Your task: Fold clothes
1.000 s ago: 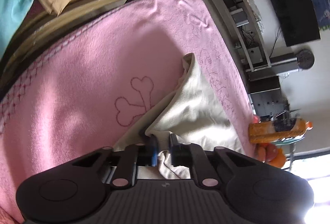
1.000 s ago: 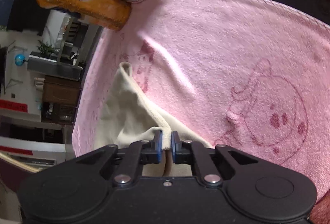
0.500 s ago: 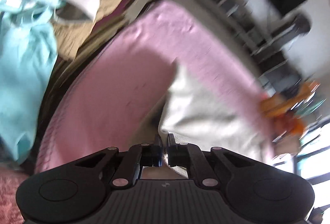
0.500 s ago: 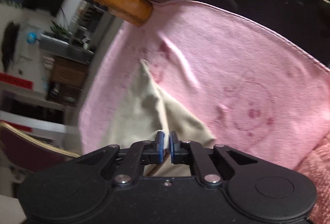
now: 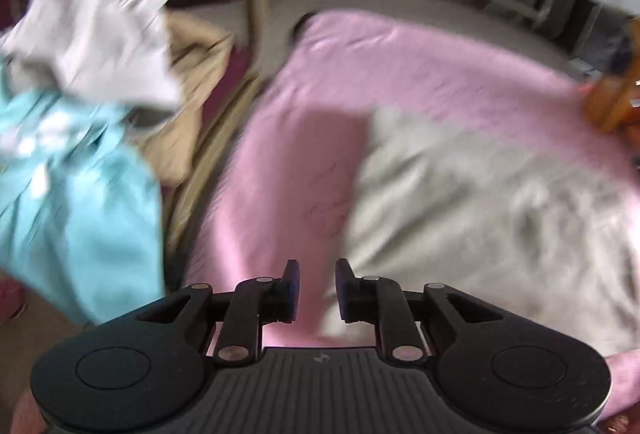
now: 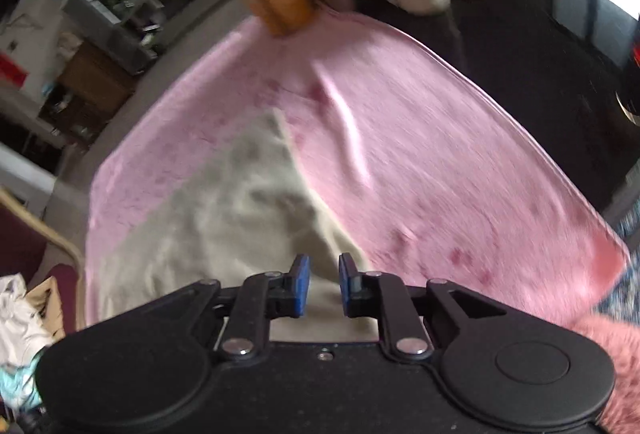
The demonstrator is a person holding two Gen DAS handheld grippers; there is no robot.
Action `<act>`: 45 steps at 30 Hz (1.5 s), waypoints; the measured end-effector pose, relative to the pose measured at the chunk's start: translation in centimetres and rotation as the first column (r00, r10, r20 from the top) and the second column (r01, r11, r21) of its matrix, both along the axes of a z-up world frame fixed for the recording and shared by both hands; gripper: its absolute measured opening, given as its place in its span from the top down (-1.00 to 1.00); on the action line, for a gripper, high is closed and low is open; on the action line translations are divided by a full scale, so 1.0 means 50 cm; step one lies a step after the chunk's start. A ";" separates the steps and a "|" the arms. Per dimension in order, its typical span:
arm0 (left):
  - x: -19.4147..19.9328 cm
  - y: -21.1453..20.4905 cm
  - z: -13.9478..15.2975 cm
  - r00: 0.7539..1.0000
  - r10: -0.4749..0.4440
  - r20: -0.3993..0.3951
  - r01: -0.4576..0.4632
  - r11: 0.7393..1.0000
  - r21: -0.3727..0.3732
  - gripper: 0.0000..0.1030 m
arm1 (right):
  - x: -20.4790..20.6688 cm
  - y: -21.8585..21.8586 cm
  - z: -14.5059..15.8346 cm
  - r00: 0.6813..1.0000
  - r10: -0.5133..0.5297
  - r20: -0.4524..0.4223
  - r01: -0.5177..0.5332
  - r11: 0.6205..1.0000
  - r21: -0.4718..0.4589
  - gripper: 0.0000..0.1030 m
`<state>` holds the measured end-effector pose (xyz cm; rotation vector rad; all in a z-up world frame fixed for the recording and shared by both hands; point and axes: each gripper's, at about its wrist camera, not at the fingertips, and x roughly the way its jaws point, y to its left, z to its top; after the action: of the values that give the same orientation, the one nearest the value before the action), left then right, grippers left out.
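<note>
Both our grippers have let go of the cream cloth (image 5: pixel 472 202) they pinched a second ago: the fingers have just been opening. Our left gripper (image 5: pixel 317 288) and right gripper (image 6: pixel 323 284) now hang over it, fingers spread and empty. It lies crumpled on the pink towel (image 6: pixel 432 170), beside a clothes pile (image 5: pixel 80 122).

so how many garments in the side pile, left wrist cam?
3, blurred: white garment on top, tan garment behind it, teal garment nearest the camera. More may lie underneath.
</note>
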<state>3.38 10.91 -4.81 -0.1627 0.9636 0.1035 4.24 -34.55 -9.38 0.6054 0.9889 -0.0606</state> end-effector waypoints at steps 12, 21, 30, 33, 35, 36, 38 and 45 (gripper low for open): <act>0.252 -0.075 -0.111 0.951 -0.308 -0.040 0.292 0.931 -0.217 0.66 | 0.255 0.140 -0.057 0.922 0.388 -0.014 -0.377 0.904 0.200 0.56; 0.275 0.100 -0.190 0.991 -0.027 -0.134 -0.057 0.813 -0.580 0.84 | 0.284 0.014 -0.180 0.976 0.162 -0.145 -0.097 0.922 0.376 0.98; 0.298 0.050 -0.105 0.994 -0.095 0.046 0.105 0.908 -0.405 0.83 | 0.236 -0.033 -0.094 0.997 -0.069 0.018 0.063 0.974 0.216 0.68; 0.336 0.027 -0.142 0.992 -0.125 0.021 0.123 0.899 -0.420 0.82 | 0.268 0.009 -0.124 0.997 0.051 0.056 -0.067 0.931 0.360 0.69; 0.357 0.043 -0.171 0.998 -0.063 -0.002 0.056 0.904 -0.423 0.82 | 0.285 0.033 -0.153 0.991 0.132 0.036 -0.136 0.915 0.379 0.69; 0.361 0.058 -0.182 1.000 -0.017 -0.006 0.012 0.908 -0.419 0.82 | 0.292 0.043 -0.169 0.985 0.174 0.013 -0.166 0.914 0.371 0.69; 0.359 0.091 -0.182 0.997 0.083 0.012 -0.072 0.924 -0.375 0.77 | 0.291 0.015 -0.188 0.992 0.122 -0.012 -0.111 0.933 0.342 1.00; 0.303 0.119 -0.104 0.970 0.234 0.067 -0.217 0.957 -0.194 0.93 | 0.194 -0.143 -0.175 0.919 -0.392 -0.041 0.388 0.881 0.271 0.94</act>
<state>18.51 16.84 -10.01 -0.4460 0.8617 0.2153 13.93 -41.70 -18.14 1.0564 0.8534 -0.2808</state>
